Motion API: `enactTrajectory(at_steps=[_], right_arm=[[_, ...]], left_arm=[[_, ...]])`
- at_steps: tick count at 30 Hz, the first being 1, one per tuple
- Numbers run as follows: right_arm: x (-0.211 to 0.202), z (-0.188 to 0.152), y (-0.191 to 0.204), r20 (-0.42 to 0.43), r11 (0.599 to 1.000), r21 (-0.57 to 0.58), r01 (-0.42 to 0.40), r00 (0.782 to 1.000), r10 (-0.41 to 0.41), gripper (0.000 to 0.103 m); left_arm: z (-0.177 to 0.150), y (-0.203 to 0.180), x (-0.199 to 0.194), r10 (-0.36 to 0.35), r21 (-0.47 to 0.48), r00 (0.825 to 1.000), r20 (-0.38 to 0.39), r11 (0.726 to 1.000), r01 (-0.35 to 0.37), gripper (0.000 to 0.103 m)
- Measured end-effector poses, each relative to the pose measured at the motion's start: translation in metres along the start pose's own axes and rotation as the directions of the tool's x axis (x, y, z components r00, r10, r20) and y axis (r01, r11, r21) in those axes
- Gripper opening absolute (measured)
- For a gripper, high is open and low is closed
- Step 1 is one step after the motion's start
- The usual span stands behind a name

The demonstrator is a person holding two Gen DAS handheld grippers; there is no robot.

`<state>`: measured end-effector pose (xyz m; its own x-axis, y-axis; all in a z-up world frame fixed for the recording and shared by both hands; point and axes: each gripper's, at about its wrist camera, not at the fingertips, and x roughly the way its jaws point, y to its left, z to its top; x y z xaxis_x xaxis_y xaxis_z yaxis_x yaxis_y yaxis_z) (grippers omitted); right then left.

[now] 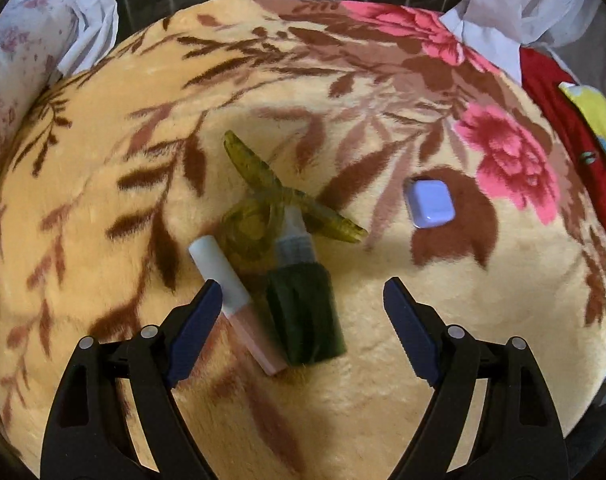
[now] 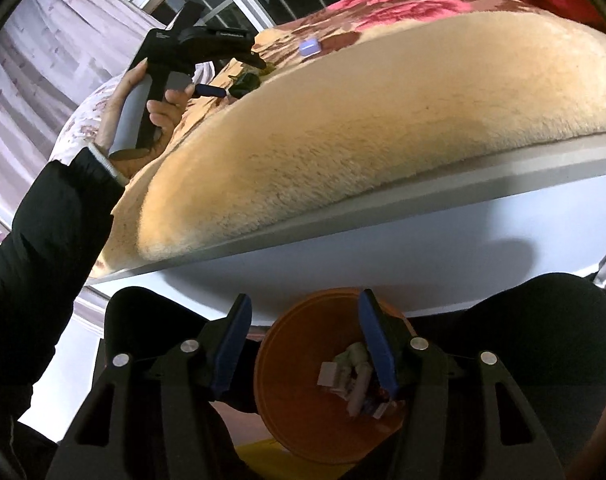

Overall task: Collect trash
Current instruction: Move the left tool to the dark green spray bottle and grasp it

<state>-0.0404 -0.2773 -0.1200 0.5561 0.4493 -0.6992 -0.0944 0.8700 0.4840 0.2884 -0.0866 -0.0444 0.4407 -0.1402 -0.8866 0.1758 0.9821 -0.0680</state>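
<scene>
A: Left wrist view: pile of trash on the blanket (image 1: 383, 340) — dark green bottle (image 1: 305, 316), pink-white tube (image 1: 235, 300) touching it, green wrapper (image 1: 263, 200) behind. My left gripper (image 1: 299, 292) hangs over them, jaws wide, nothing held.

B: And rt?

A: Right gripper (image 2: 305, 338) is parted & empty above the orange bin (image 2: 287, 380), scraps inside. Next, I reckon: lower left, straddle the bottle, squeeze.
</scene>
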Motion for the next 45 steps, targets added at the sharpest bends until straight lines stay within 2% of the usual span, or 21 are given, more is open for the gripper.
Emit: enactTrajectory(at_steps=[8, 13, 15, 18, 21, 25, 30, 32, 33, 35, 36, 38, 40, 45], right_arm=[[0.000, 0.001, -0.002, -0.003, 1.000, 0.007, -0.002, 1.000, 0.002, 0.055], [-0.001, 0.001, -0.005, -0.002, 1.000, 0.014, 0.000, 1.000, 0.000, 0.055], [0.001, 0.000, -0.006, -0.007, 1.000, 0.022, -0.005, 1.000, 0.005, 0.055], [0.002, -0.001, -0.005, -0.011, 1.000, 0.023, -0.009, 1.000, 0.010, 0.055], [0.001, 0.000, -0.005, -0.008, 1.000, 0.018, -0.009, 1.000, 0.009, 0.055], [0.002, -0.001, -0.009, -0.010, 1.000, 0.024, -0.007, 1.000, 0.007, 0.055], [0.003, -0.001, -0.015, -0.012, 0.999, 0.045, -0.011, 1.000, 0.011, 0.055], [0.002, -0.002, -0.015, -0.013, 0.999, 0.044, -0.010, 1.000, 0.011, 0.055], [0.002, -0.002, -0.015, -0.013, 0.999, 0.043, -0.010, 1.000, 0.011, 0.055], [0.002, -0.002, -0.015, -0.014, 0.999, 0.039, -0.007, 1.000, 0.008, 0.055], [0.002, -0.002, -0.015, -0.014, 0.999, 0.036, -0.005, 1.000, 0.006, 0.055], [0.001, -0.003, -0.015, -0.015, 0.999, 0.035, -0.001, 1.000, 0.002, 0.055], [0.002, -0.004, -0.016, -0.019, 0.999, 0.041, -0.003, 1.000, 0.003, 0.055], [0.002, -0.004, -0.014, -0.023, 0.999, 0.040, 0.006, 1.000, -0.005, 0.054]], left_arm=[[0.001, -0.009, -0.007, 0.001, 0.014, 1.000, 0.002, 1.000, -0.001, 0.080], [0.001, -0.011, -0.017, -0.041, 0.025, 0.999, -0.002, 0.999, 0.041, 0.080], [0.003, -0.011, -0.012, -0.041, 0.026, 0.999, -0.019, 0.999, 0.042, 0.080], [0.005, -0.006, -0.002, -0.084, -0.003, 0.995, -0.063, 0.996, 0.084, 0.080], [0.007, -0.004, 0.001, -0.109, -0.013, 0.992, -0.057, 0.994, 0.109, 0.080], [0.009, -0.001, 0.001, -0.178, -0.025, 0.982, -0.060, 0.984, 0.177, 0.079], [0.009, 0.005, 0.018, -0.209, -0.064, 0.971, -0.114, 0.977, 0.202, 0.079], [0.009, -0.001, 0.023, -0.175, -0.043, 0.979, -0.106, 0.984, 0.171, 0.079], [0.009, -0.005, 0.025, -0.156, -0.028, 0.982, -0.106, 0.988, 0.154, 0.077], [0.010, -0.011, 0.035, -0.078, -0.021, 0.990, -0.121, 0.997, 0.076, 0.064], [0.010, -0.013, 0.037, -0.047, -0.022, 0.992, -0.116, 0.999, 0.045, 0.063], [0.011, -0.016, 0.035, -0.013, -0.022, 0.995, -0.098, 1.000, 0.011, 0.054], [0.007, -0.018, 0.029, -0.002, -0.010, 0.998, -0.070, 1.000, 0.002, 0.044], [-0.004, -0.013, 0.010, -0.054, -0.010, 0.997, -0.058, 0.999, 0.053, 0.040]])
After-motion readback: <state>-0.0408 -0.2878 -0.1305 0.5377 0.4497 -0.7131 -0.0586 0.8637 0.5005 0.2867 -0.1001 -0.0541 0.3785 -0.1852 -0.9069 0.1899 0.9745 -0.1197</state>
